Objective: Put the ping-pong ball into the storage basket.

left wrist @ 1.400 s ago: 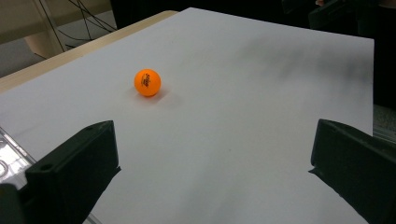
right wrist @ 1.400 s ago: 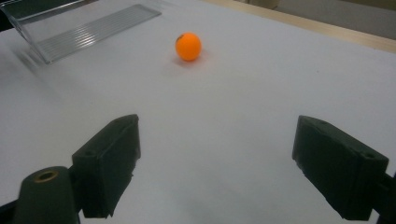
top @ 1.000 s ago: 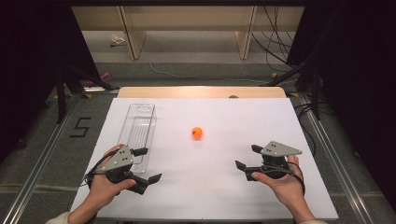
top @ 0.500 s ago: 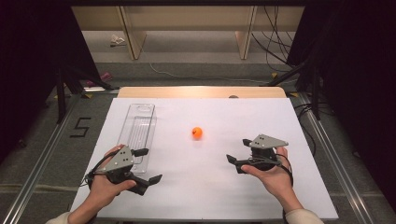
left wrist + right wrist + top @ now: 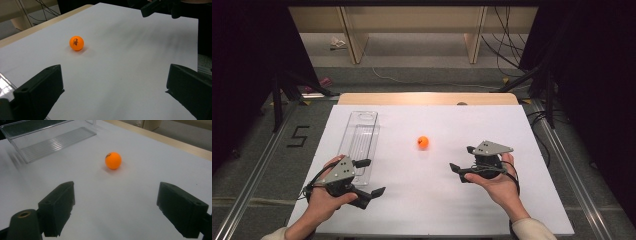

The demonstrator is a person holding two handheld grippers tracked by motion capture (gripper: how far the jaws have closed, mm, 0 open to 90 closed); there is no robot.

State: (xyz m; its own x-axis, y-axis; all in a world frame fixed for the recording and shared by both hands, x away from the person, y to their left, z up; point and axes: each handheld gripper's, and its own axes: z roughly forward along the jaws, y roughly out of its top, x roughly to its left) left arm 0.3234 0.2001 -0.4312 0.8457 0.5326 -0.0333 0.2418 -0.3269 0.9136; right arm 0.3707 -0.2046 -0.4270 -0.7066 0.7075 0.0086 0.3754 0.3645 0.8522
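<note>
An orange ball rests alone on the white table top, near its middle. At the front left, my left gripper is open and empty, with the ball ahead of its jaws and to the left. My right gripper is also open and empty. It sits right of the ball and slightly nearer the front edge, its jaws pointing left at the ball with a gap between. A clear plastic tray lies empty on the left side.
The tray's near end lies just beside the left gripper. A wooden strip borders the table's far edge. Beyond it are floor, cables and dark stands. In the left gripper view, the right gripper's jaw shows at the top right.
My right gripper has moved left and a little forward, closer to the ball, still open. The left gripper, ball and tray have stayed put.
</note>
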